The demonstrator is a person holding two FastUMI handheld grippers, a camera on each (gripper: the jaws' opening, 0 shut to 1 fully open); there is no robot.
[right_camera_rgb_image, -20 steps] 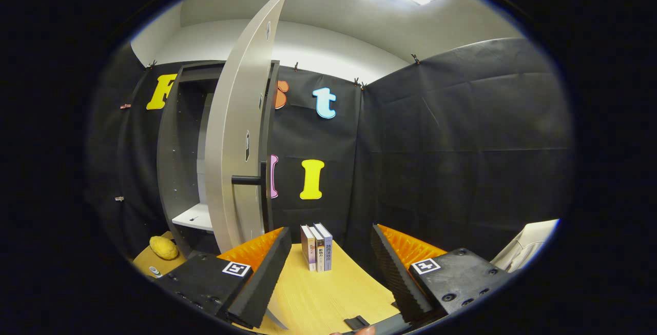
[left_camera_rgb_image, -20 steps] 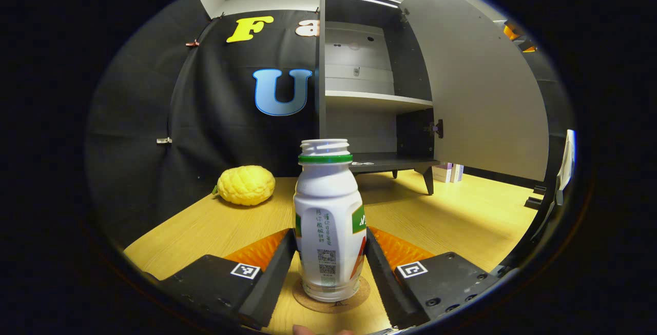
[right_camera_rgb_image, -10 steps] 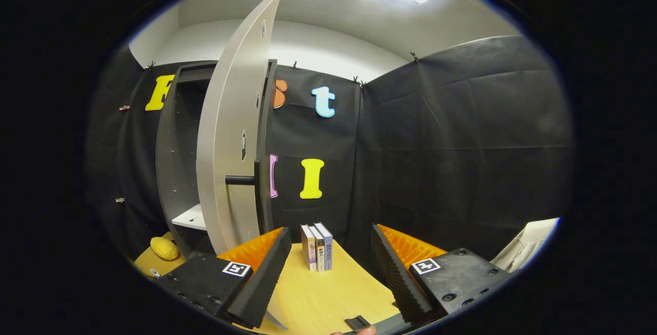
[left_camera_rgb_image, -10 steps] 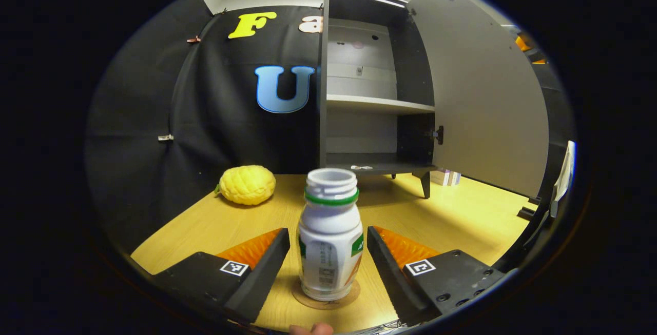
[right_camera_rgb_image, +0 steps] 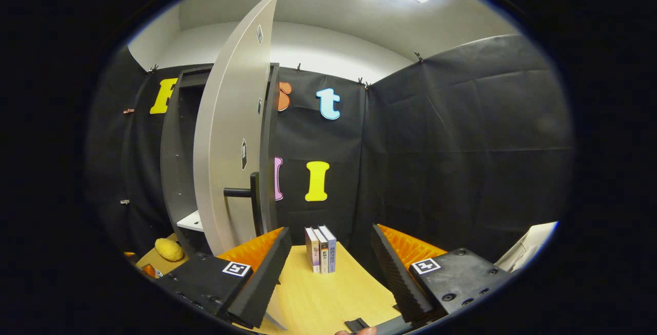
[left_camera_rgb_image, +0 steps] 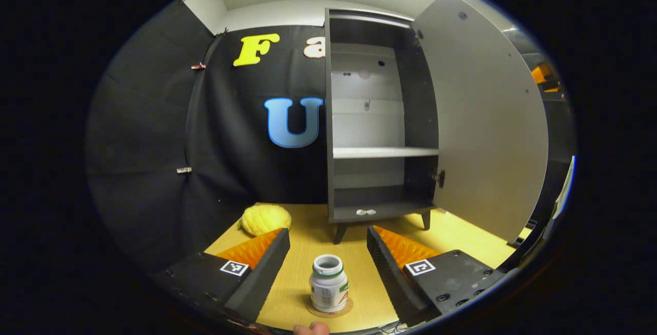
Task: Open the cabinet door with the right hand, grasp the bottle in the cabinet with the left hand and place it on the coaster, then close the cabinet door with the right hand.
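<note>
The bottle (left_camera_rgb_image: 328, 283) stood upright on the coaster (left_camera_rgb_image: 347, 308), uncapped, with the left gripper (left_camera_rgb_image: 328, 260) above and clear of it, jaws spread wide and touching nothing. In the left gripper view the cabinet (left_camera_rgb_image: 380, 119) stood at the back of the table (left_camera_rgb_image: 462, 235), its door (left_camera_rgb_image: 487, 119) swung wide and its shelves bare apart from a small pale scrap on the bottom board. A yellow fruit (left_camera_rgb_image: 265, 219) lay near the cabinet's left foot. In the right gripper view the right gripper (right_camera_rgb_image: 328, 263) was likewise open and empty, just short of the door edge, with the dark handle (right_camera_rgb_image: 246, 196) above and to the left of its left finger. Three books (right_camera_rgb_image: 321, 249) stood ahead of it on the table. The placing looked done, so only closing the door appeared to remain. The main risk was a push that landed on the thin edge rather than the face or handle, so that the finger would slip off and the door stop short of shut. A hard shove could slam the door and rock the cabinet on its slim legs. The bottle, open-topped and tall for its base, could tip if the left gripper dropped or swept sideways while leaving, and would spill if it held liquid.
</note>
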